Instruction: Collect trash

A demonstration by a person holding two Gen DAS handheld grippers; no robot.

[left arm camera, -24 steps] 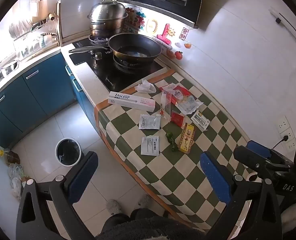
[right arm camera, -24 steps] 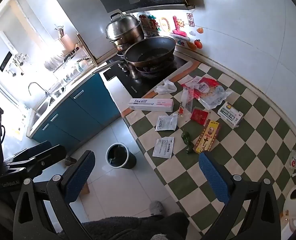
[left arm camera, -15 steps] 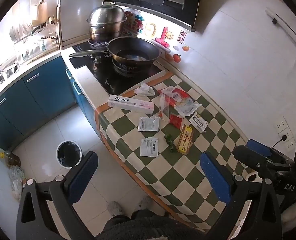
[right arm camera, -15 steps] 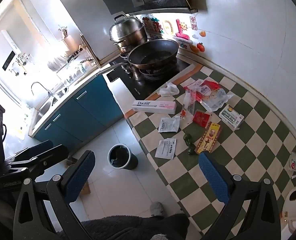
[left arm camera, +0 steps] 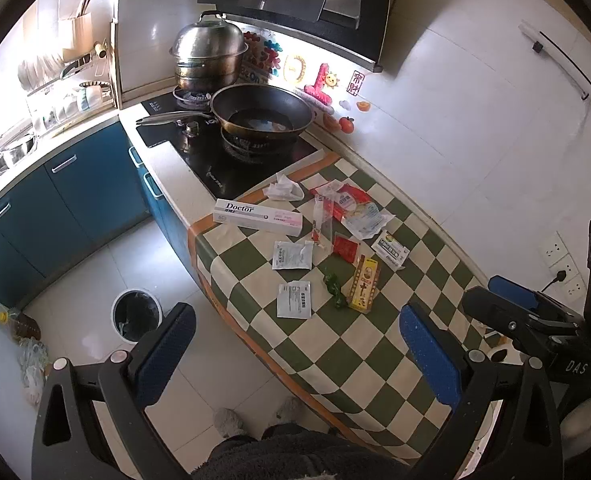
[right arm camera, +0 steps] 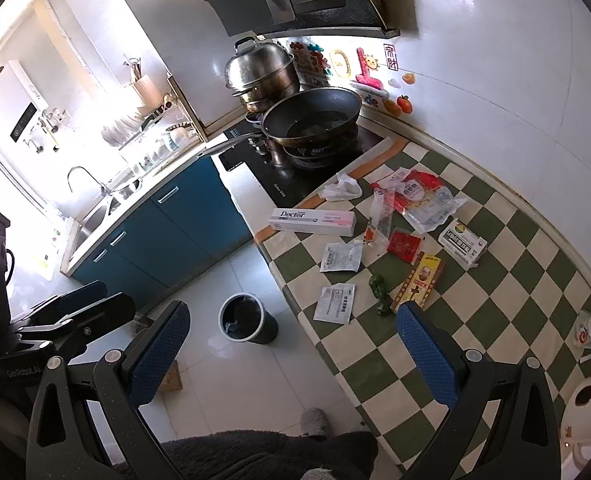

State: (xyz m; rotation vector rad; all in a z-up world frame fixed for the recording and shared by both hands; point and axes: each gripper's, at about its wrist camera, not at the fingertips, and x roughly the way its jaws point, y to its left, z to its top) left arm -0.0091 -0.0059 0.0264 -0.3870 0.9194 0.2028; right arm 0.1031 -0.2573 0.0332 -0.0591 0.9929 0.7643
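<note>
I read the left gripper (left arm camera: pixel 295 354) as spread to its widest, blue pads (left arm camera: pixel 167 354) facing each other with nothing between them, touching nothing. It hangs over the near edge of the checkered cloth (left arm camera: pixel 335 352).

From its view, the bin (left arm camera: pixel 136 320) stands on the floor at 9 o'clock of the jaws.

The trash lies on the cloth at 12 o'clock, well apart from the pads: white sachet (left arm camera: pixel 294 299), green wrapper (left arm camera: pixel 334 290), yellow box (left arm camera: pixel 364 284), red packet (left arm camera: pixel 345 246), Doctor box (left arm camera: pixel 257 216), crumpled tissue (left arm camera: pixel 284 190).

The right gripper (right arm camera: pixel 293 354) is likewise fully spread, empty, touching nothing. In its view the bin (right arm camera: pixel 247 318) sits at 11 o'clock, and the green wrapper (right arm camera: pixel 380 294) and yellow box (right arm camera: pixel 419 284) at 1 o'clock, near the right pad.
</note>
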